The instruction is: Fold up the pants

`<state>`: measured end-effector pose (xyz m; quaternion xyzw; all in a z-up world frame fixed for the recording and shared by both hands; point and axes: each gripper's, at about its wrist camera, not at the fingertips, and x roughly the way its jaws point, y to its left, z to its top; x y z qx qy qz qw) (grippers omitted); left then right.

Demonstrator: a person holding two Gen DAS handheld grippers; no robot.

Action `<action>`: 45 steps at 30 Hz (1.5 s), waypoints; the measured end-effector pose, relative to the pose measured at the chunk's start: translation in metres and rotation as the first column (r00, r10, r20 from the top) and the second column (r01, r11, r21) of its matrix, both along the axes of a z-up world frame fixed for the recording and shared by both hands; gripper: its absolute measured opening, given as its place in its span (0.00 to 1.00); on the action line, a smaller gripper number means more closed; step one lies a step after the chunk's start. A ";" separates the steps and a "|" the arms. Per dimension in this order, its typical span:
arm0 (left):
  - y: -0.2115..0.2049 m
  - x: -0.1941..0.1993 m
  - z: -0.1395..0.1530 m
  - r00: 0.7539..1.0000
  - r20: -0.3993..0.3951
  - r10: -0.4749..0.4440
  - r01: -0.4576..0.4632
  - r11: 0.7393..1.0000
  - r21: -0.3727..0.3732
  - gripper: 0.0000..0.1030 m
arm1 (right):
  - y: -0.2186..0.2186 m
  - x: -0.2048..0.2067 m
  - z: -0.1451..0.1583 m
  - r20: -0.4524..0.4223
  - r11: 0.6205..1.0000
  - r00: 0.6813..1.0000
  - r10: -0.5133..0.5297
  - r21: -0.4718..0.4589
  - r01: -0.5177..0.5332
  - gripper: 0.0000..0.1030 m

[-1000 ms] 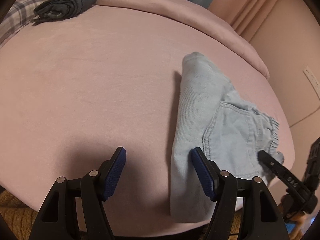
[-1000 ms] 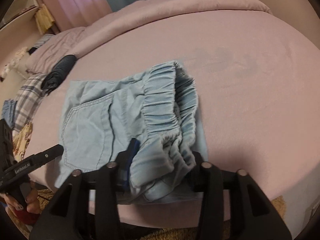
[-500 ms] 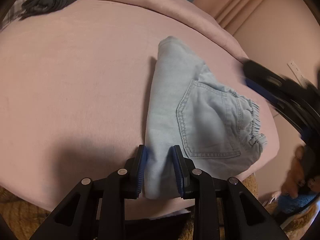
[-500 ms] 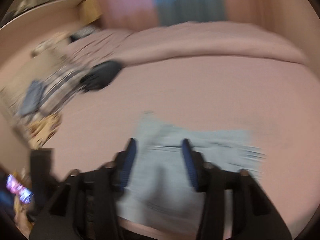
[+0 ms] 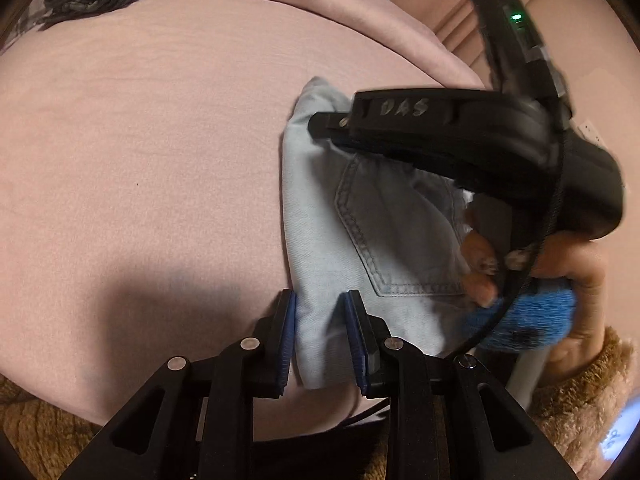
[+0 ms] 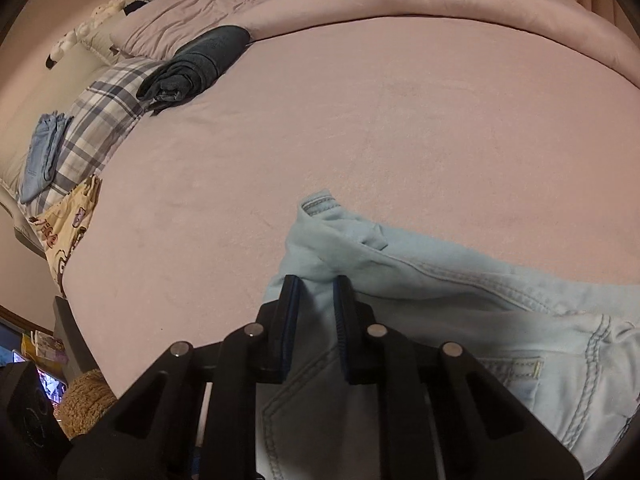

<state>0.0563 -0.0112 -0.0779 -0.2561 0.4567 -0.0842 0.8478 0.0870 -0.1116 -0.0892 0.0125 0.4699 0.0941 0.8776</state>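
The pants (image 5: 320, 216) at the bed's (image 5: 140, 120) near edge are pinched by both grippers (image 5: 320, 332) (image 6: 316, 308); the fold may be dragged open if lifted unevenly.

My right gripper (image 5: 320, 126) reaches across the pants (image 5: 320, 240), blocking the way over them from my left. Left of the pants the pink bed (image 6: 360, 120) lies bare and passable; only a dark rolled garment (image 6: 192, 68) and plaid pillow (image 6: 100, 120) crowd its far edge.
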 end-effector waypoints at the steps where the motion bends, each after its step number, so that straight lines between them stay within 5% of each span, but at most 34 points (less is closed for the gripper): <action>1: -0.002 0.000 0.001 1.000 0.001 -0.002 0.002 1.000 0.001 0.28 | -0.001 -0.004 0.008 0.012 1.000 1.000 -0.013 0.020 0.013 0.15; 4: -0.003 -0.001 0.001 1.000 -0.003 -0.014 0.014 1.000 -0.002 0.28 | 0.001 -0.011 0.027 0.099 1.000 0.995 -0.014 0.012 0.013 0.21; 7: -0.006 0.001 0.001 1.000 -0.007 -0.015 0.015 1.000 0.009 0.28 | 0.007 0.005 0.013 0.061 0.999 0.998 -0.004 -0.051 0.007 0.21; 16: -0.021 -0.003 0.009 1.000 0.000 -0.023 0.022 0.998 0.056 0.28 | -0.013 0.009 0.004 0.050 0.997 0.998 -0.030 0.075 0.027 0.18; 19: -0.022 -0.004 0.010 1.000 0.005 -0.027 0.027 0.998 0.056 0.28 | -0.012 -0.010 0.024 0.059 0.998 0.997 -0.039 0.044 0.037 0.23; 23: -0.019 -0.009 0.008 1.000 0.002 -0.028 0.027 0.997 0.071 0.28 | -0.034 -0.057 0.047 0.117 0.998 0.991 -0.062 0.011 0.061 0.49; 34: -0.034 -0.014 0.018 0.999 -0.002 -0.042 0.042 0.991 0.128 0.28 | -0.091 -0.128 0.030 0.087 0.988 0.985 -0.151 -0.005 0.152 0.47; 40: -0.038 -0.015 0.018 0.999 -0.001 -0.036 0.036 0.991 0.126 0.28 | -0.095 -0.155 0.061 0.199 0.987 0.967 -0.156 -0.014 0.162 0.49; 45: -0.044 -0.016 0.014 0.999 -0.004 -0.046 0.046 0.988 0.147 0.28 | -0.110 -0.155 0.038 0.145 0.980 0.971 -0.192 -0.024 0.198 0.49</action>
